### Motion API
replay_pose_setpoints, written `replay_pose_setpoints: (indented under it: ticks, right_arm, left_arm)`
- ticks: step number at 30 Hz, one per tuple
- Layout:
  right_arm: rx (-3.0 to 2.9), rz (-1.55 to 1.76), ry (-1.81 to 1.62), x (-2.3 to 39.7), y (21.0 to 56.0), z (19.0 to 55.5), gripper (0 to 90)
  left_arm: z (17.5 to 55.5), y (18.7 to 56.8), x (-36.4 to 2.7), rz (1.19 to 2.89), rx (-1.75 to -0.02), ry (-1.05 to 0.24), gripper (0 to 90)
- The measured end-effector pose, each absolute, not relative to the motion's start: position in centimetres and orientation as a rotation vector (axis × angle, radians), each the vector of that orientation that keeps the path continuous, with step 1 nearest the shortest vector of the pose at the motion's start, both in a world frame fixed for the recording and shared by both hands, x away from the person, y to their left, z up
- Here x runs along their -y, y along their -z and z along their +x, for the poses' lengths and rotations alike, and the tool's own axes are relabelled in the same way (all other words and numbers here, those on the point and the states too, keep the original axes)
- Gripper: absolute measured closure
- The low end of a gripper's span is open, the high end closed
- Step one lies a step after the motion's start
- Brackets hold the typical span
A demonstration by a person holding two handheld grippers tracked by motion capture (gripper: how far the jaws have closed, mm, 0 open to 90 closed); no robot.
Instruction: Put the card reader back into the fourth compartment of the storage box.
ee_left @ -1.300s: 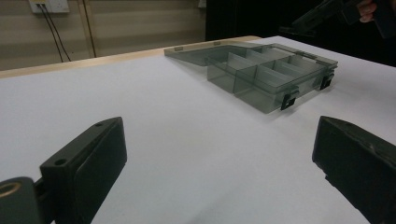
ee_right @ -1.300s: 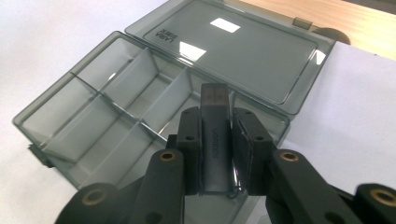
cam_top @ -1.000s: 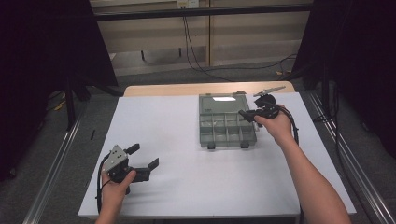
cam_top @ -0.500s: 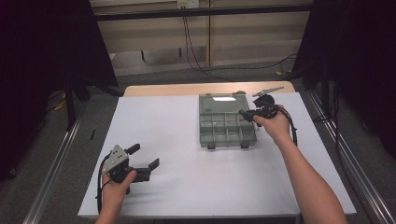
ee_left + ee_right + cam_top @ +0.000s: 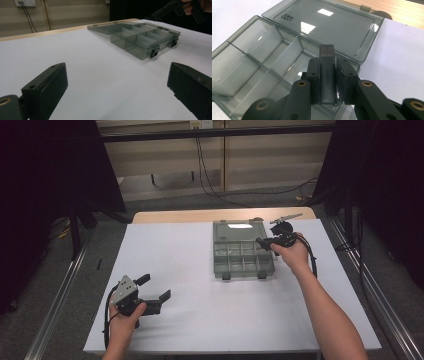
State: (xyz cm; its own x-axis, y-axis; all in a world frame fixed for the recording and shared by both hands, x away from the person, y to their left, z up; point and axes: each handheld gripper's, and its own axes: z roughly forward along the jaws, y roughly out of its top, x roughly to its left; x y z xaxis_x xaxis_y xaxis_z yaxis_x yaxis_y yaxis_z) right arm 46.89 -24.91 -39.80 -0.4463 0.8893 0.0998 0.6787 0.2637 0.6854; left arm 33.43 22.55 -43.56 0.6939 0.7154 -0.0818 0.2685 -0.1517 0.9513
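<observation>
A smoky clear compartment box (image 5: pixel 235 262) lies open on the white table, its lid (image 5: pixel 329 27) folded flat away from me. My right gripper (image 5: pixel 266 241) hovers over the box's right side, shut on a small black block (image 5: pixel 327 72) with faint lettering, clamped upright between its pads above a compartment (image 5: pixel 287 57). My left gripper (image 5: pixel 152 290) rests near the table's front left, held by a hand, jaws wide open with nothing between them. From the left gripper view the box (image 5: pixel 142 40) lies far off to the right, with the right gripper (image 5: pixel 162 11) above it.
The white table sheet (image 5: pixel 200 285) spreads wide between the two hands. A wooden table edge (image 5: pixel 175 215) shows behind it. Dark curtains stand at both sides, cables run on the floor at the back, and metal rails (image 5: pixel 370 290) flank the table.
</observation>
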Motion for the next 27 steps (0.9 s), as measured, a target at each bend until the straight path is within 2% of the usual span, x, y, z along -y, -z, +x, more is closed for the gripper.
replay_pose_setpoints:
  ticks: [27]
  right_arm:
    - [-2.233, 1.450, -0.934, 24.7, 41.1, 47.3, 74.0]
  left_arm:
    - [33.5, 43.6, -22.5, 1.725, -0.791, -0.474, 3.3]
